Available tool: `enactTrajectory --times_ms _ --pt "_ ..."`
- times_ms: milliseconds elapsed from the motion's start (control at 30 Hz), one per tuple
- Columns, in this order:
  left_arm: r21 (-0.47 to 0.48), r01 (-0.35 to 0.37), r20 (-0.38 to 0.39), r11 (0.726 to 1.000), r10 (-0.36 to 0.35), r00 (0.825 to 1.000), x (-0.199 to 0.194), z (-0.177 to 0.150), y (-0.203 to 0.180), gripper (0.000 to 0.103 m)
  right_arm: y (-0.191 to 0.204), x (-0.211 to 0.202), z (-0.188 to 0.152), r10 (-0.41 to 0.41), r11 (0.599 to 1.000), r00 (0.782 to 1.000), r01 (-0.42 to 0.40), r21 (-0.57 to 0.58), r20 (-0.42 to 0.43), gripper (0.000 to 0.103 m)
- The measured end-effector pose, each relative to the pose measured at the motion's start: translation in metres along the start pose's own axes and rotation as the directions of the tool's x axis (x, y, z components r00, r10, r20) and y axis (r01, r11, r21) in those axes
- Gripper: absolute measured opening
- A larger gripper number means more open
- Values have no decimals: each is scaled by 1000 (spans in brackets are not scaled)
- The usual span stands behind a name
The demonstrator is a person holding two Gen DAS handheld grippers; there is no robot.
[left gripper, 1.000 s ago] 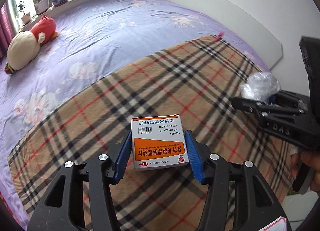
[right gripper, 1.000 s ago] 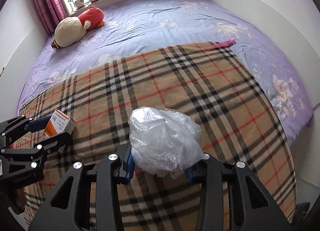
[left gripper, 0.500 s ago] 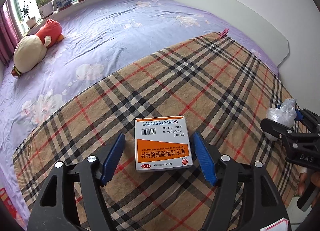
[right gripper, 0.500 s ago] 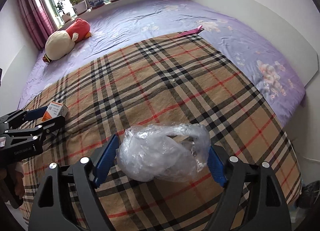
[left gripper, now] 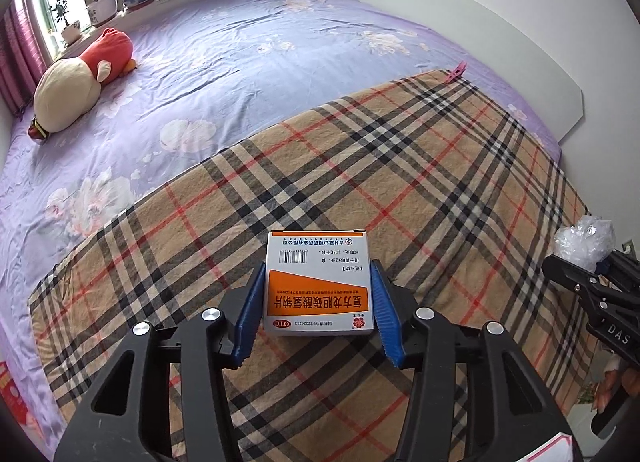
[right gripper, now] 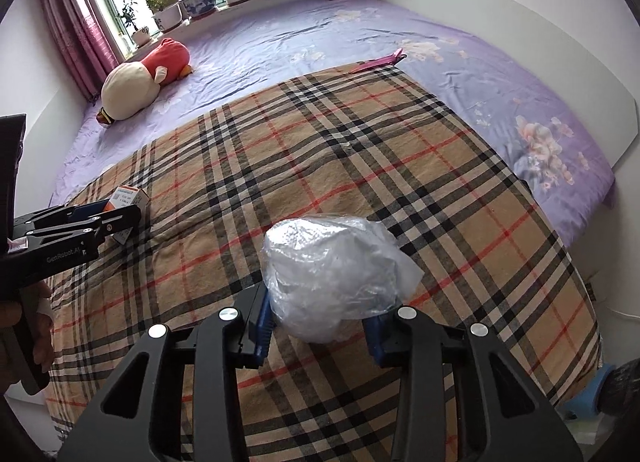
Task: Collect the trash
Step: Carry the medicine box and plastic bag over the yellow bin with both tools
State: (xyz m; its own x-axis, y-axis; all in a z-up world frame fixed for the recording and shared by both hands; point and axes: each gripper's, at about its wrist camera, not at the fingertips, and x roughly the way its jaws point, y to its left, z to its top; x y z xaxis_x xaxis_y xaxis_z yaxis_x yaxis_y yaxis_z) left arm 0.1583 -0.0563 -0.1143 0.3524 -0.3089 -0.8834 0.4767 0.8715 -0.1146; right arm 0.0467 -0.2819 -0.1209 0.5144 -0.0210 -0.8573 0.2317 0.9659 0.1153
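bedroom, purple floral bed sheet (left gripper: 280,42) with a plaid blanket (left gripper: 400,182) over the near end, plush toy (left gripper: 76,90) by the window. left gripper (left gripper: 318,306) has its blue pads pressed on both sides of the orange-white medicine box (left gripper: 318,286), pinching it just above the blanket. right gripper (right gripper: 318,322) jaws closed in on the crumpled clear plastic bag (right gripper: 332,270), squeezing its lower part. both trash pieces look secured. to do this well: keep both squeezes steady, lift straight off the blanket, carry level so the box doesn't pivot; bag is soft and could slip. bin not visible.
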Motion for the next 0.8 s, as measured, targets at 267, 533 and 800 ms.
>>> enactTrajectory --times_ms 267,533,800 --pt "57 33 17 998 -34 999 -19 3 -31 50 -10 -27 -8 19 999 999 -20 34 27 39" --pt "182 94 30 979 -101 994 -39 2 -92 50 -46 -71 -32 28 991 997 -37 130 71 39" --pt "345 186 8 920 -202 979 -51 -9 -187 50 -107 -121 -83 -45 966 994 20 259 95 40"
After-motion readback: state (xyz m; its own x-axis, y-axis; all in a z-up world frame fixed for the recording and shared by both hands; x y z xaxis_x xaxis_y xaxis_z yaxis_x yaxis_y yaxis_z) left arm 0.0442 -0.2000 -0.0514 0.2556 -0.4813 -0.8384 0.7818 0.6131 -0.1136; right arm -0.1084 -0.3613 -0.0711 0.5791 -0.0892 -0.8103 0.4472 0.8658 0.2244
